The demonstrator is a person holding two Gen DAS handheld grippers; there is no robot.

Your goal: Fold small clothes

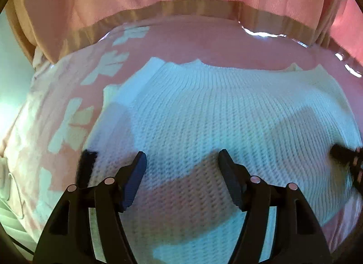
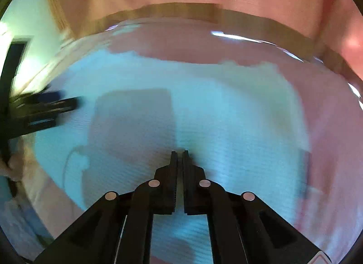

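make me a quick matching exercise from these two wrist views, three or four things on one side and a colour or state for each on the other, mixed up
Column 1:
1. left claw
2. right claw
3. knit garment
4. table cover

Column 2:
a. pink with pale flower shapes
b. fingers wide apart
c. white ribbed knit, lying spread out
d. fingers closed together

Pairs: 1-b, 2-d, 3-c, 4-a
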